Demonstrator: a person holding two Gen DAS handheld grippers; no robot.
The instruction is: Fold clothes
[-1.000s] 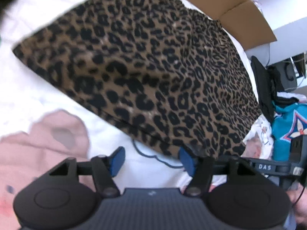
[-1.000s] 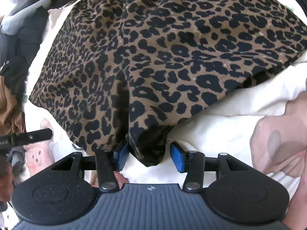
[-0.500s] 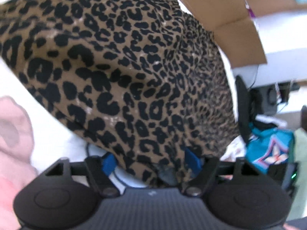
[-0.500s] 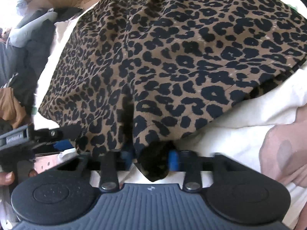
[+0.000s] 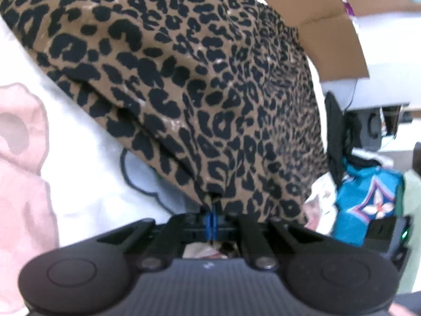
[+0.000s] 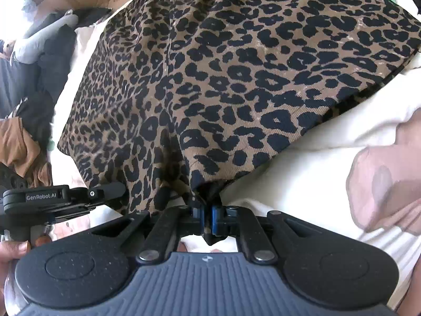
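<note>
Leopard-print garment (image 6: 236,79) lies spread on white bedsheet (image 6: 302,184) w/ pink print, near hem toward the cameras.

L gripper (image 5: 211,222): blue pads pressed together, clenched on a pinch of the near hem; cloth bunches into the nip. R gripper (image 6: 208,217): likewise clamped on a hem corner, dark fold of fabric caught btwn pads. In the right wrist view the left gripper's body shows at far left, just beside the garment edge.

Step in hand, as I judge: both near corners grasped, fold not yet made.

Next move prob calls for lifting both corners together, carrying them evenly over toward the far gathered edge nr cardboard box (image 5: 329,26), keeping hem taut so no sag or skew.
</note>
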